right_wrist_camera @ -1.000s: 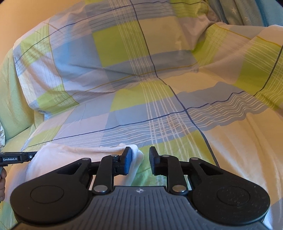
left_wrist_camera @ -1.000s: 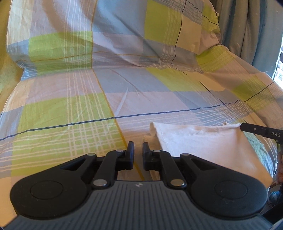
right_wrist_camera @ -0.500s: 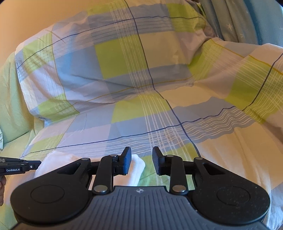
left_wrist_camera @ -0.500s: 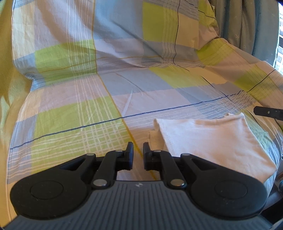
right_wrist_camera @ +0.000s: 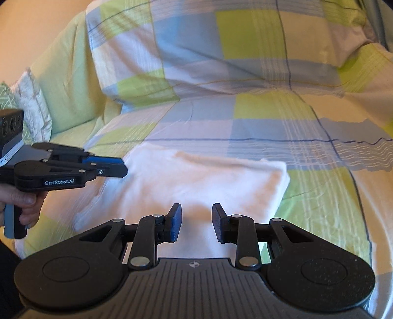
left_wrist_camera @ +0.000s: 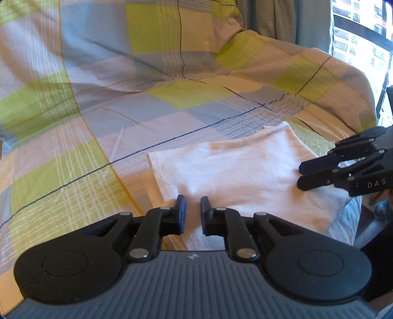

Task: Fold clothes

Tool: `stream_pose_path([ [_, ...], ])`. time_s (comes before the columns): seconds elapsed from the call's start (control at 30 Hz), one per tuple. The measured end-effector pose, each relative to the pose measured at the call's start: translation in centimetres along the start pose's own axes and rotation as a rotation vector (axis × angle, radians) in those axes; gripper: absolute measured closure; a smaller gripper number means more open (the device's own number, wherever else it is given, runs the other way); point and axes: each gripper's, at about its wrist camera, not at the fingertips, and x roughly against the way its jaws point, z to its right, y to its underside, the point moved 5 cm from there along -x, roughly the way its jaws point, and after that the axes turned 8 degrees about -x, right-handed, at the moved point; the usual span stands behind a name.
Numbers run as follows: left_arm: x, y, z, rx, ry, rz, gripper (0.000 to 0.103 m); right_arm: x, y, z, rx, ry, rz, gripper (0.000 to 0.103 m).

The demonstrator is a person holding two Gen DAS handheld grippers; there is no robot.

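A folded white cloth [left_wrist_camera: 233, 176] lies flat on the checked bed cover [left_wrist_camera: 73, 171]. My left gripper [left_wrist_camera: 192, 203] hovers over its near left hem. Its jaws are opening slightly, with a narrow gap and nothing between them. The right gripper [left_wrist_camera: 300, 175] reaches in from the right over the cloth's right edge. In the right wrist view the right gripper [right_wrist_camera: 196, 213] stands open above the white cloth [right_wrist_camera: 196, 181], holding nothing. There the left gripper [right_wrist_camera: 124, 166] comes in from the left at the cloth's edge, held by a hand [right_wrist_camera: 24, 198].
The checked cover [right_wrist_camera: 270, 110] rises in a mound behind the cloth. A patterned pillow [right_wrist_camera: 32, 110] lies at the far left. A grey curtain [left_wrist_camera: 277, 19] and a bright window [left_wrist_camera: 356, 36] stand at the back right, beyond the bed's edge.
Both grippers have swung inward and now sit over the cloth, each seeing more of the other. The right jaws stand a little wider than a second ago. The cloth lies unmoved.
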Motion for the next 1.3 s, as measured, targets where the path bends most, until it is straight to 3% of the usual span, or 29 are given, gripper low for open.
stream_pose_path([
  [0.07, 0.2, 0.2, -0.1, 0.000, -0.002, -0.006, 0.092, 0.1, 0.4, 0.5, -0.002, 0.038, -0.016, 0.073],
  [0.13, 0.5, 0.3, -0.5, 0.012, -0.010, -0.007, 0.094, 0.6, 0.3, 1.7, -0.064, 0.061, -0.011, 0.083],
  [0.27, 1.5, -0.8, -0.9, 0.034, -0.033, 0.061, 0.094, 2.1, -0.6, 4.2, -0.154, 0.124, 0.075, 0.081],
  [0.37, 1.3, -1.7, -0.2, 0.028, -0.007, 0.094, 0.094, 2.6, -1.8, 5.0, -0.168, 0.130, 0.141, 0.075],
  [0.5, -0.3, -1.6, 1.3, -0.040, 0.008, 0.049, 0.093, 1.7, -3.8, 6.2, -0.188, 0.139, 0.164, 0.051],
  [0.6, -0.8, -1.3, 1.6, -0.062, 0.001, 0.034, 0.092, 0.0, -4.8, 7.4, -0.229, 0.137, 0.127, 0.049],
  [0.67, -0.8, -1.2, 1.3, -0.052, -0.013, 0.035, 0.092, -1.3, -4.8, 7.5, -0.216, 0.134, 0.081, 0.061],
  [0.7, -0.8, -1.1, 0.9, -0.039, -0.027, 0.034, 0.092, -1.9, -4.8, 7.6, -0.203, 0.133, 0.058, 0.078],
  [0.8, -1.0, -0.8, -0.1, 0.006, -0.039, 0.026, 0.092, -2.6, -4.9, 7.9, -0.180, 0.160, 0.057, 0.086],
  [0.93, -1.0, -0.7, -1.0, 0.066, -0.025, 0.035, 0.092, -2.7, -5.0, 9.3, -0.249, 0.144, 0.084, 0.085],
  [1.07, -0.4, -1.1, -1.7, 0.092, -0.060, 0.056, 0.093, -1.4, -5.0, 10.2, -0.319, 0.143, 0.138, 0.080],
  [1.17, -0.1, -1.8, -1.6, 0.104, -0.038, 0.096, 0.093, 0.1, -5.2, 9.6, -0.291, 0.159, 0.209, 0.080],
  [1.23, -0.6, -2.5, -0.9, 0.094, 0.010, 0.122, 0.093, 0.5, -5.2, 8.2, -0.246, 0.107, 0.235, 0.080],
  [1.3, -1.6, -3.0, -0.2, 0.071, 0.042, 0.126, 0.092, -0.3, -5.3, 6.1, -0.174, 0.043, 0.205, 0.080],
])
